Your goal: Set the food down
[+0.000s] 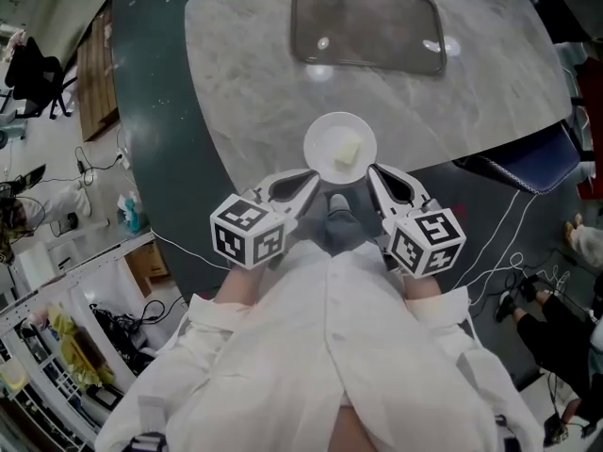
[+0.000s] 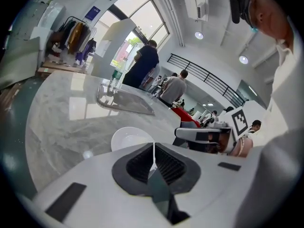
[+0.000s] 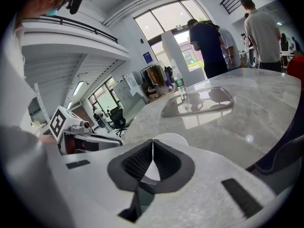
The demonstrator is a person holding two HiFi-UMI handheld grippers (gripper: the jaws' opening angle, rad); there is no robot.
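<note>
The person stands at the near edge of a pale marble counter (image 1: 452, 111), white-sleeved forearms drawn in close to the body and both hands pushed forward side by side, each with a gripper angled forward and down. The two grippers converge in a shallow V on a small round white plate (image 1: 325, 139) that sits over the near rim of the counter; whether the plate's underside touches the marble cannot be told. The left gripper (image 1: 306, 185) meets the plate's near-left rim and the right gripper (image 1: 374, 172) meets its near-right rim, so the plate hangs between the two tips. In each gripper view the ribbed black pads are pressed together with only a thin white sliver of the plate's edge pinched between them, and the rest of the plate shows just beyond the tips. A pale yellow block of food (image 1: 349, 152) lies on the plate, slightly right of its centre. The left marker cube (image 1: 247, 231) and the right marker cube (image 1: 426, 241) sit behind the jaws, just ahead of the person's hands. Farther across the counter, well apart from the plate, is a dark rectangular sink (image 1: 377, 26).
</note>
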